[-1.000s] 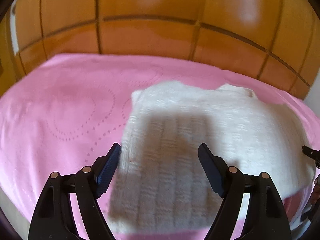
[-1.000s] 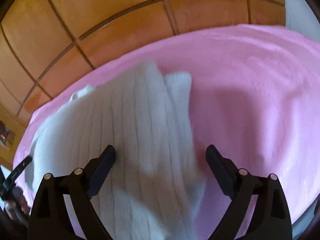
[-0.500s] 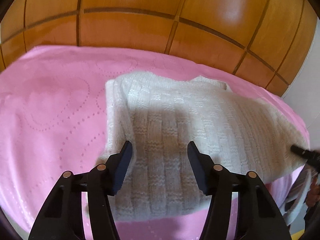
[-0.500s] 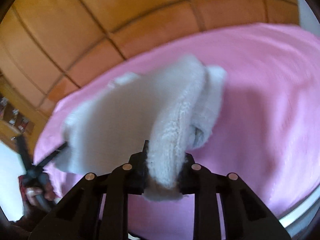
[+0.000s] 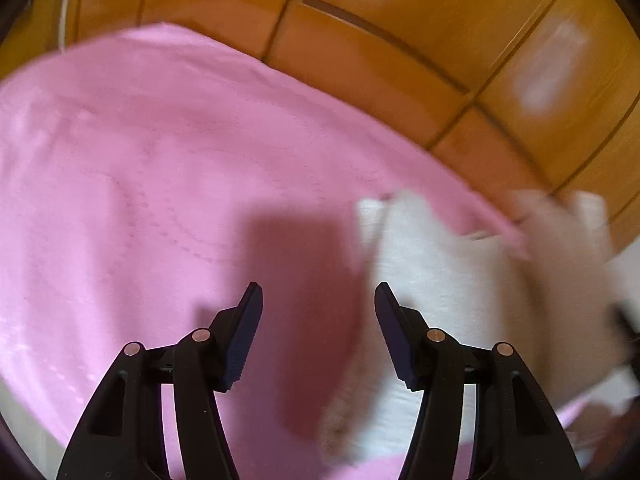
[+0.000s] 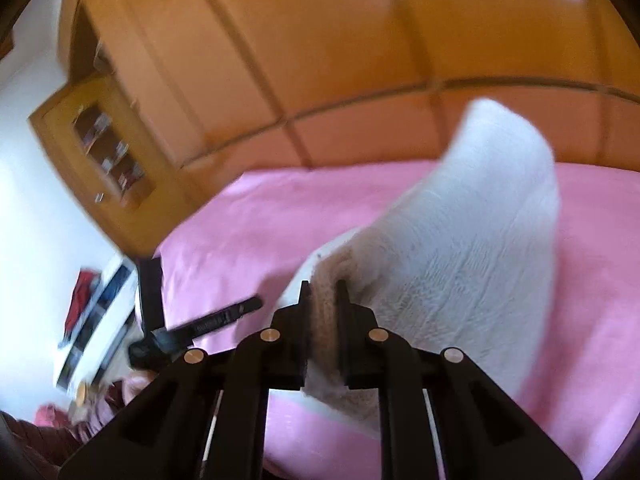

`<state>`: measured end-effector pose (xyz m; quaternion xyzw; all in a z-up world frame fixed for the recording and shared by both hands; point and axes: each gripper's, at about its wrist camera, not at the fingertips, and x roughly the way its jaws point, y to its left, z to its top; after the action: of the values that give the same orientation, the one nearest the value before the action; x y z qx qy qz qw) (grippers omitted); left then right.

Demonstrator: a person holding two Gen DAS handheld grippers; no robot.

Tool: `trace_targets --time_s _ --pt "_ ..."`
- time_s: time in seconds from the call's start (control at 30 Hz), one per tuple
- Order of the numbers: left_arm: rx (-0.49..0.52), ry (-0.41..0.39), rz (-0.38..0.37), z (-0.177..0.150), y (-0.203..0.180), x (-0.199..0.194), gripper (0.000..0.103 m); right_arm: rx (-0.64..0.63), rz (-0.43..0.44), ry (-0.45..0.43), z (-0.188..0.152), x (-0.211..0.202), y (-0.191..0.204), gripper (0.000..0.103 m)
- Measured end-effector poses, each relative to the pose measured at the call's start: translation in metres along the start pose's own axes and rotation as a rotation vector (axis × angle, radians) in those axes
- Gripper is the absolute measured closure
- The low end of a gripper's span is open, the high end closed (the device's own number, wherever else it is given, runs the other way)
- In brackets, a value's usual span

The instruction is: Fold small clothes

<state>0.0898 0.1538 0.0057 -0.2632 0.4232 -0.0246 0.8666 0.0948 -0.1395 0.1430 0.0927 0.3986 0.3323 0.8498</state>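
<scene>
A white knitted sweater [image 6: 472,248] is lifted off the pink bedspread [image 6: 248,220]. My right gripper [image 6: 323,292] is shut on its folded edge and holds it up, so the knit hangs and curls to the right. In the left wrist view the sweater [image 5: 440,280] is blurred at the right, partly raised. My left gripper [image 5: 318,300] is open and empty over bare pink bedspread [image 5: 160,200], just left of the sweater. The left gripper also shows in the right wrist view [image 6: 208,324], low at the left.
A wooden panelled wall [image 5: 400,40] runs behind the bed. In the right wrist view a wooden shelf unit [image 6: 104,152] stands at the left and a white surface with red and dark items [image 6: 96,312] lies beside the bed.
My right gripper has lifted the sweater it closed on and swung left. My left gripper has moved off the sweater to the left and stays open.
</scene>
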Motion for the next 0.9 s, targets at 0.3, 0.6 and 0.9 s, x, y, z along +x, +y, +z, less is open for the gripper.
trace_targets --time_s 0.3,0.6,0.9 --pt "-0.113 0.145 -0.469 -0.003 -0.015 0.012 0.021 -0.139 -0.002 0.132 -0.053 0.064 0.031 0.07" --pt "-0.091 0.247 -0.524 -0.002 -0.063 0.051 0.015 -0.025 0.02 0.004 -0.073 -0.03 -0.02 0.029" --pt "-0.041 0.341 -0.49 0.013 -0.116 0.098 0.038 0.155 -0.225 -0.014 -0.102 -0.045 -0.101 0.027"
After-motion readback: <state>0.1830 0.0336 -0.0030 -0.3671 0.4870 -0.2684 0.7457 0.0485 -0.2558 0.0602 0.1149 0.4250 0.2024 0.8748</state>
